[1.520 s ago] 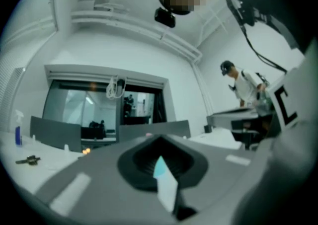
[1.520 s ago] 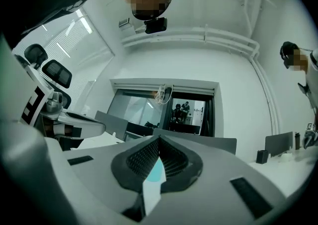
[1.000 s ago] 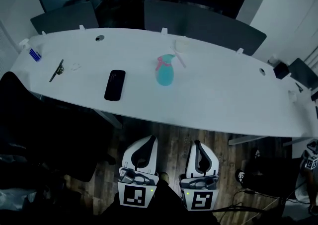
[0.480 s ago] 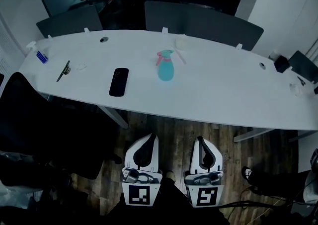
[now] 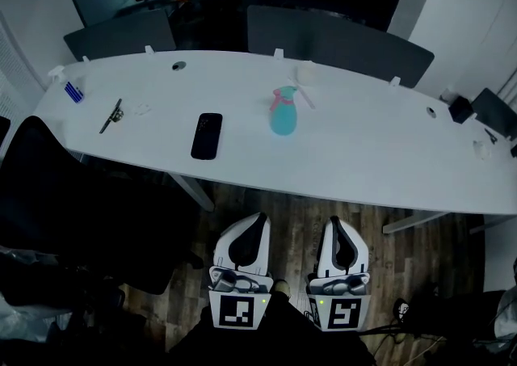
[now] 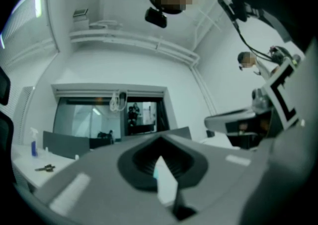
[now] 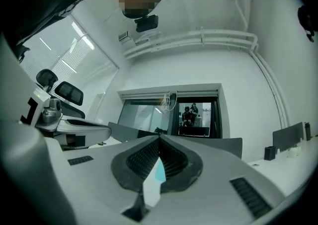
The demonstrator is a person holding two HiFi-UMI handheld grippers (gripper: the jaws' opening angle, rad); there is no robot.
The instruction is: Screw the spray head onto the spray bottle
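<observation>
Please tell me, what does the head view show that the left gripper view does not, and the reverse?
Only the head view: the black phone and the whole teal spray bottle on the white table, plus the wooden floor. Only the left gripper view: the left gripper's fingers close up, shut with nothing between them, and the ceiling pipes. Both: the table, the small blue bottle at its far left end, and the right gripper.
</observation>
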